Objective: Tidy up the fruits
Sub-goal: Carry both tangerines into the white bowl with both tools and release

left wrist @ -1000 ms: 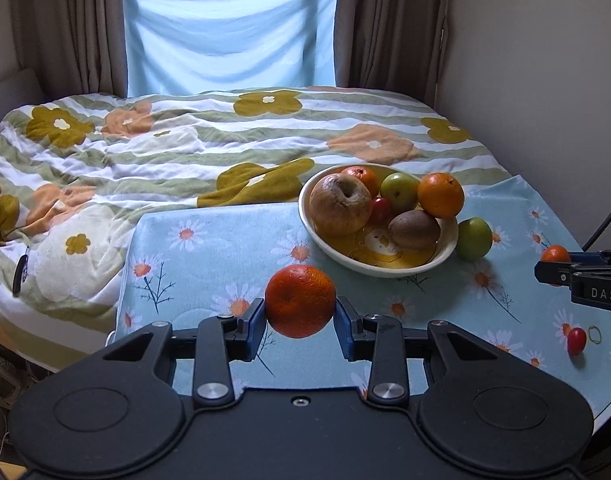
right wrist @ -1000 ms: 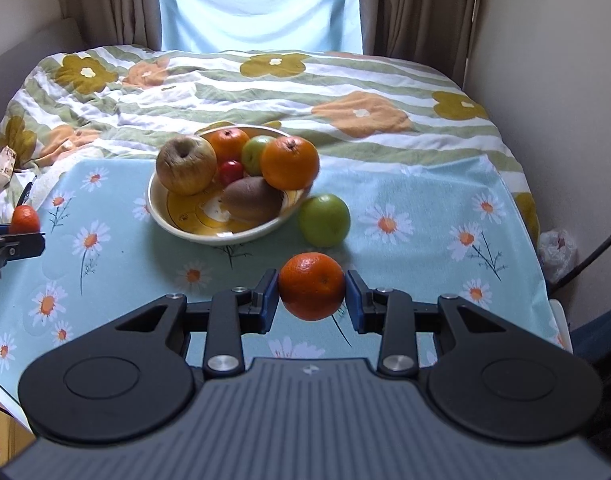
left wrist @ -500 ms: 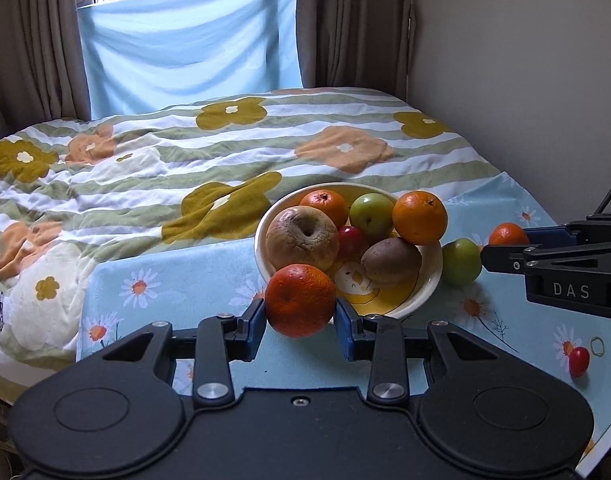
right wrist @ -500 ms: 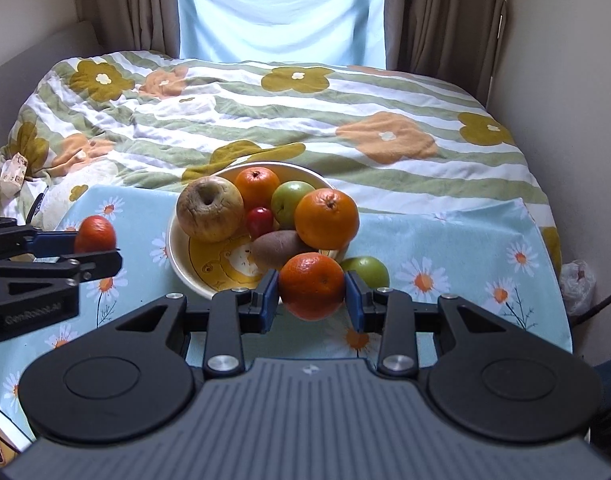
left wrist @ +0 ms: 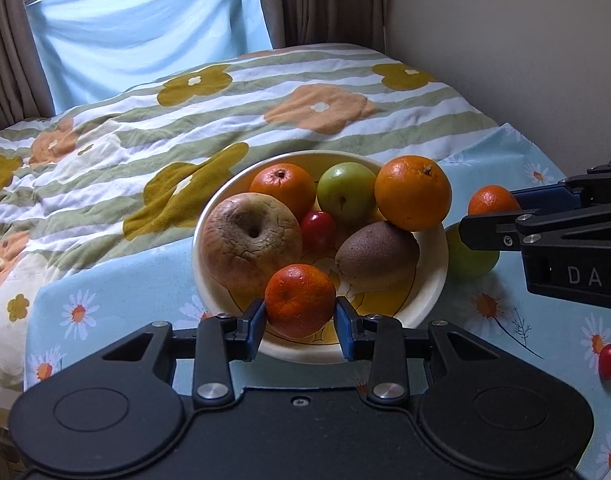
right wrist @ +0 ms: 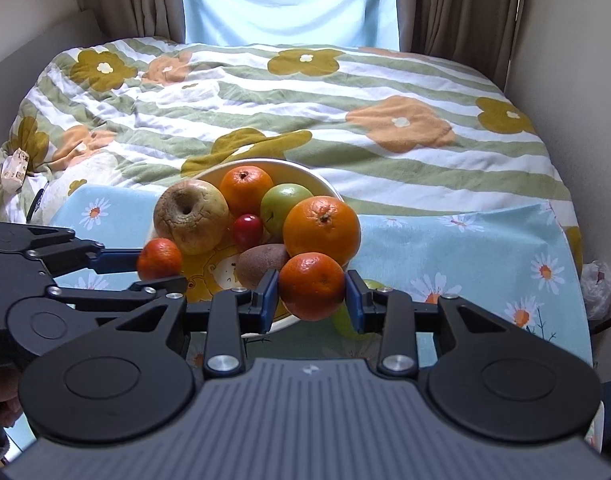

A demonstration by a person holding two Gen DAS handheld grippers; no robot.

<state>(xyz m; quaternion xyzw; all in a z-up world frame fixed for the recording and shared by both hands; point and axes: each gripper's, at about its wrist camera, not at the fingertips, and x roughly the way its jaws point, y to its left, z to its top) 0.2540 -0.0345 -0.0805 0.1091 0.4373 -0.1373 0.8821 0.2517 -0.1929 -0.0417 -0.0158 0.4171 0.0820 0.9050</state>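
Left gripper (left wrist: 300, 322): blue-padded fingers (left wrist: 252, 326) clamped on a small round orange mandarin (left wrist: 300, 300), one pad on each flank. The fruit is held over the near rim of the wide cream ceramic bowl with a yellow cartoon print inside (left wrist: 429, 300); whether it touches the bowl cannot be told.

Right gripper (right wrist: 312, 300): fingers (right wrist: 268, 299) closed on a second small orange mandarin (right wrist: 312, 291), held at the bowl's right near edge, in front of the large orange.

Bowl contents, left wrist view: wrinkled brownish-yellow apple (left wrist: 251, 238) at left, orange tangerine (left wrist: 283, 188) at back, green apple (left wrist: 346, 192) beside it, large round orange (left wrist: 412, 192) on the right rim, small red cherry tomato (left wrist: 317, 230) in the middle, brown fuzzy kiwi (left wrist: 377, 254) at right front.

Outside the bowl: a second green apple (left wrist: 471, 260) just beside the right rim, partly hidden by the right gripper. A loose red cherry tomato (left wrist: 609, 360) lies well apart at the far right.

The bowl stands on a counter covered by a light blue daisy-print cloth (left wrist: 105, 320). Behind it is a bed with a green-striped flowered quilt (right wrist: 265, 100), then brown curtains (right wrist: 457, 4) flanking a pale blue window drape (right wrist: 285, 0).
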